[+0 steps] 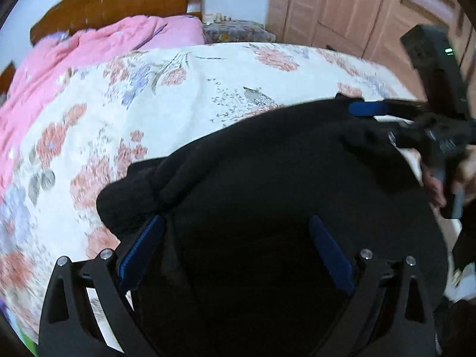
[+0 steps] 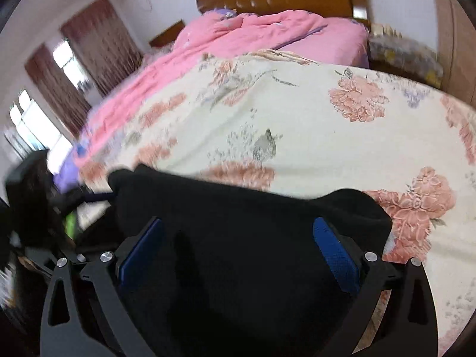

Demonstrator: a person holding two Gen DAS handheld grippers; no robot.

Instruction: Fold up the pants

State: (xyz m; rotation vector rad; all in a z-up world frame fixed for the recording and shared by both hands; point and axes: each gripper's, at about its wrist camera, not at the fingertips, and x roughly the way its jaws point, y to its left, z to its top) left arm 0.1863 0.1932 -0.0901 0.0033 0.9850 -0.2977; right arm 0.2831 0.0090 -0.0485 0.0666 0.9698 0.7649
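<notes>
Mid-fold, judging by the bunching. On the left, left gripper [image 1: 236, 248] spread wide over the black pants [image 1: 267, 178], gripping nothing. On the right, right gripper [image 2: 238, 250] equally wide apart above the pants, heaped on the floral bedsheet [image 2: 297, 104]. Flattening and final folds apparently left.

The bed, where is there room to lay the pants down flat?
The floral sheet is bare between the black pants and the pink quilt, and out to its right edge. Near the quilt and under both grippers it is crowded.
</notes>
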